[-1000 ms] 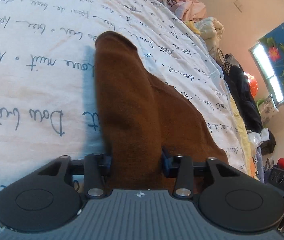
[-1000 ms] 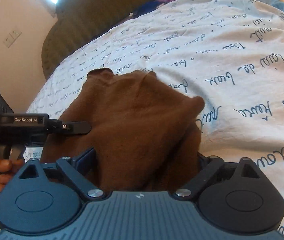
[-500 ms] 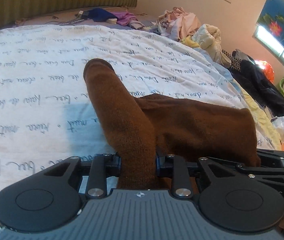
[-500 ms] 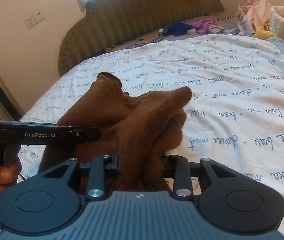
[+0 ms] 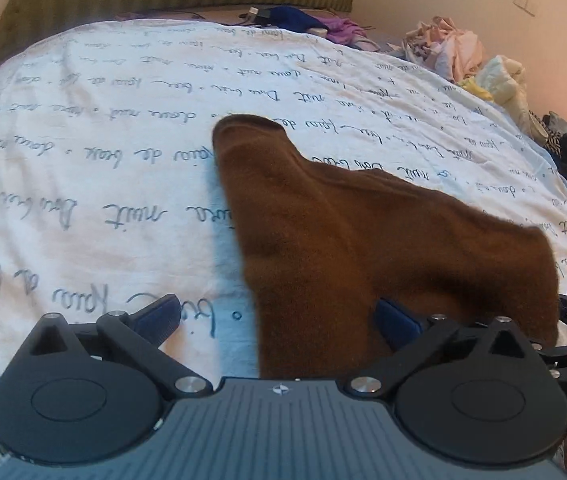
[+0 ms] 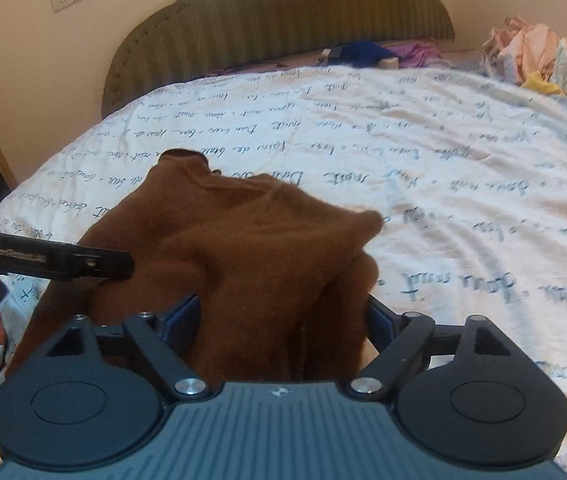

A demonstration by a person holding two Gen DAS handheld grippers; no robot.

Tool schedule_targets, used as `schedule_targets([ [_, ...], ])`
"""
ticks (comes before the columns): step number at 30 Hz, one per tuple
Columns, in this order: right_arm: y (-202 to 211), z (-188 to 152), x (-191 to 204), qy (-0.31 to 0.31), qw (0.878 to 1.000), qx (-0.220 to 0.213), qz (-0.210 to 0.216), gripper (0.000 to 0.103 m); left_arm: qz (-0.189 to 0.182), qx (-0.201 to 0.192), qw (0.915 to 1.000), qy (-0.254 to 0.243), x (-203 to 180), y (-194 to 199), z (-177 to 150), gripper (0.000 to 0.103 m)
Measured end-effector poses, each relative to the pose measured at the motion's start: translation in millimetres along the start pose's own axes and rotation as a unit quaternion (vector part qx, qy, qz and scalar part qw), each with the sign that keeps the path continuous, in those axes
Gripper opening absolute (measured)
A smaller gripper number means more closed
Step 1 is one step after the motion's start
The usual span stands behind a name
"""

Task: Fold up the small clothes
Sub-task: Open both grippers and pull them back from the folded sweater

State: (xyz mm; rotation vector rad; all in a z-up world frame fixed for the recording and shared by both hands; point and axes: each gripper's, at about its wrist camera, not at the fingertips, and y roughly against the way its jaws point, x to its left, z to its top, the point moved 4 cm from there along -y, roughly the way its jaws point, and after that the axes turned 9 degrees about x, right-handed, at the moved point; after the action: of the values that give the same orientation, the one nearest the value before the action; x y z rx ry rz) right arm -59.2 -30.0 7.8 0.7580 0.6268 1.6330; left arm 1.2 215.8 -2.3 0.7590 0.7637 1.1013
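Brown garment point(image 5: 383, 248) lies bunched on the printed bedsheet point(image 5: 103, 152), near the bed's front edge. Left gripper point(image 5: 279, 316) — jaws spread wide, cloth lying between them, unclamped. Right gripper point(image 6: 283, 316) — jaws apart, garment draped between them.

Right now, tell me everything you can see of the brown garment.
The brown garment is a small, fuzzy, knit-looking piece in one plain colour, with no print visible. It lies partly spread and rumpled on the white bedsheet with script lettering, one narrow rounded end pointing toward the headboard. Its near edge runs between the fingers of both tools: the left tool stands wide open around it, and the right tool is also open, with bunched folds lying between its fingers.
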Motion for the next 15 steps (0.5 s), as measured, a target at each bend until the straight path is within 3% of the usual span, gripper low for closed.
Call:
schedule_targets([
  [5, 48.3, -0.4, 10.4, 0.040, 0.995, -0.090, -0.034, 0.086, -0.014, -0.057, 0.9983, -0.001, -0.1, 53.4, -26.2, 0.101],
  [7, 38.4, 2.3, 16.9, 0.059, 0.994, -0.081, -0.048, 0.085, 0.003, -0.045, 0.9989, -0.006, -4.8, 50.5, -32.3, 0.098],
  [9, 5.9, -1.5, 10.8, 0.079, 0.990, -0.031, -0.115, 0.085, 0.038, -0.030, 0.9988, -0.013, -3.8, 36.4, -38.1, 0.097],
  [10, -7.9, -8.1, 1.5, 0.075, 0.991, -0.005, -0.112, 0.085, 0.038, -0.022, 0.9990, -0.011, -0.5, 30.4, -42.3, 0.098],
  [12, -3.1, -14.6, -14.2, 0.041, 0.994, -0.021, -0.096, 0.086, 0.031, -0.024, 0.9992, 0.002, 8.6, 27.3, -48.2, 0.101],
  [15, 22.2, -17.3, -23.4, 0.018, 0.994, -0.033, -0.106, 0.086, 0.025, -0.027, 0.9990, 0.025, 20.0, 38.9, -54.4, 0.101],
])
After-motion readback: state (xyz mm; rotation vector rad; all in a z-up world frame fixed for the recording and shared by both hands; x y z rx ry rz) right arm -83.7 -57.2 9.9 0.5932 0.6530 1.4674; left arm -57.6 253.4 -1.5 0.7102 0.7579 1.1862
